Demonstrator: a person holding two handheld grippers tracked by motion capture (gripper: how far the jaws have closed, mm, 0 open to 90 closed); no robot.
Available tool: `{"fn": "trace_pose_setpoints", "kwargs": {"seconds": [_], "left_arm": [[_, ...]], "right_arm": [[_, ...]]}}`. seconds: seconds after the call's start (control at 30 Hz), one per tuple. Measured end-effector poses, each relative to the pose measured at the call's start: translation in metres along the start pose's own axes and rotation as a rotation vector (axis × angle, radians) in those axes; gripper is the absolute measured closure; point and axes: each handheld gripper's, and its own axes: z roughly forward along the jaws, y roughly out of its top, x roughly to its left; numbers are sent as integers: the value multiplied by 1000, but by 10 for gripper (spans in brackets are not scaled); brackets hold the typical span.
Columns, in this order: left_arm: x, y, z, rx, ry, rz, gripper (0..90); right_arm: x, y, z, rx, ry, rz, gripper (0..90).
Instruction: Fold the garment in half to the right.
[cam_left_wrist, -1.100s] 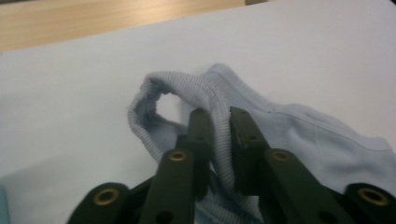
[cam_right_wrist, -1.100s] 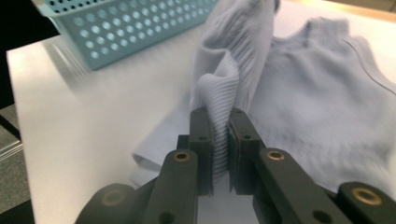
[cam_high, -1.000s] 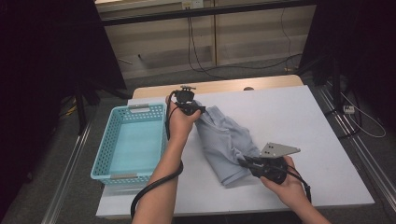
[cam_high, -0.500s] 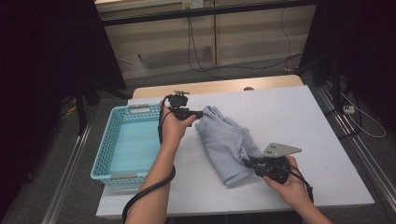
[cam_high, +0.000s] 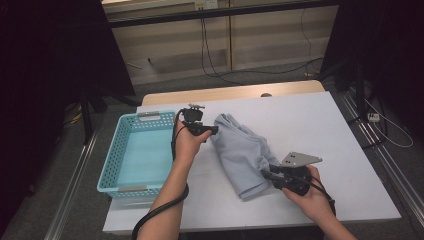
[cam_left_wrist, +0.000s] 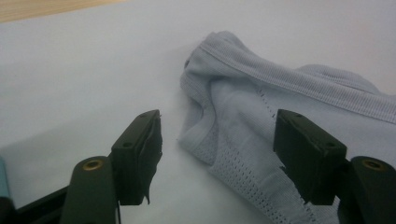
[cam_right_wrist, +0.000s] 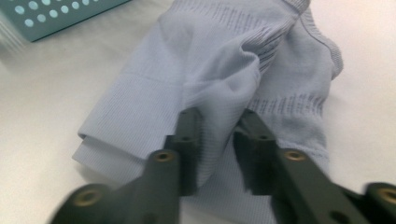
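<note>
While the right gripper (cam_high: 270, 174) sits at the near end of the folded garment (cam_high: 242, 152), its jaws have just been opening; a raised fold of the cloth stands between them, the left pad touching it and the right pad drawn slightly clear, so the pinch is judged to be letting go. Compared with one second ago, the right hand (cam_high: 310, 192) keeps its place on the table (cam_high: 320, 125).

Farther out, the left gripper (cam_high: 212, 131) has dropped lower and shifted toward the basket (cam_high: 115, 150) side since the earlier frames. Its jaws have also just been opening and now stand wide; the collar end of the garment lies between and beyond them, touched by neither pad.

Judgement: both releases indicate that a fold is finished and the garment is laid down, ready for transfer or a further fold.

Garment condition: pale blue-grey knit, folded into a long bundle lying diagonally on the white table, just right of the empty teal basket. Ribbed hem at the near end, perforated mesh panels, ribbed collar at the far end.
</note>
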Motion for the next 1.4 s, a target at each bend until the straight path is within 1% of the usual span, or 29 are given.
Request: {"fn": "trace_pose_setpoints", "kwargs": {"seconds": [0.07,0.1,0.13,0.2,0.23,0.3,0.37,0.4,0.43,0.5,0.53,0.57,0.6,0.67,0.7,0.73,0.77,0.8,0.87,0.9,0.97,1.0,1.03,1.1,1.13,1.27,1.33,1.4], "left_arm": [[0,-2,0,-2,1,-4,330],[1,-3,0,5,3,2,329],[1,-3,0,4,4,-2,330],[2,-5,1,5,6,-9,330],[2,-6,1,14,6,0,330],[2,-7,1,7,11,-3,329],[2,-7,1,8,12,-4,329],[2,-7,1,7,13,-3,326],[3,-7,0,14,14,3,325],[3,-8,1,9,21,4,325],[4,-9,2,11,18,-2,327],[4,-9,2,13,22,5,329],[5,-10,3,17,23,8,332],[6,-10,5,14,24,3,333],[7,-11,6,13,27,3,336],[9,-11,6,17,30,12,339],[10,-11,7,15,32,11,341],[10,-11,8,8,36,4,344],[11,-11,11,-5,46,14,360],[12,-11,13,-6,54,21,374],[13,-10,19,-7,46,25,390],[13,-10,22,-14,48,17,397],[13,-9,24,-7,40,21,399],[11,-7,29,-19,30,26,412],[10,-7,31,-24,34,26,418],[7,-9,41,-5,14,37,451],[6,-11,46,-7,-7,31,476],[5,-14,51,16,-31,14,510]], "right_arm": [[0,2,-1,-7,3,1,605],[1,4,-2,-12,-1,-3,568],[1,6,-3,-23,-14,-4,533],[1,11,-5,-38,-22,1,468],[1,13,-5,-44,-28,5,445],[0,17,-3,-46,-32,5,439],[-2,20,1,-39,-40,-3,453],[-5,22,4,-32,-44,5,460],[-8,23,7,-35,-41,23,464],[-14,25,13,-33,-33,52,492],[-16,26,16,-33,-34,56,529],[-18,27,19,-28,-25,59,583],[-20,27,22,-24,-17,61,610],[-24,27,27,-10,-21,63,779],[-26,26,28,-4,-10,71,860],[-29,25,30,-2,9,82,879],[-30,24,31,11,15,81,885],[-32,24,31,18,7,73,887],[-35,26,25,0,-15,87,888],[-38,26,22,-4,-33,89,888],[-40,24,19,6,-64,84,888],[-40,22,19,7,-60,87,887],[-40,20,20,10,-50,89,886],[-39,16,22,21,-53,88,885],[-39,16,22,23,-53,88,885],[-38,17,22,12,-48,85,882],[-37,18,23,10,-43,78,880],[-36,18,23,8,-45,76,875]]}}
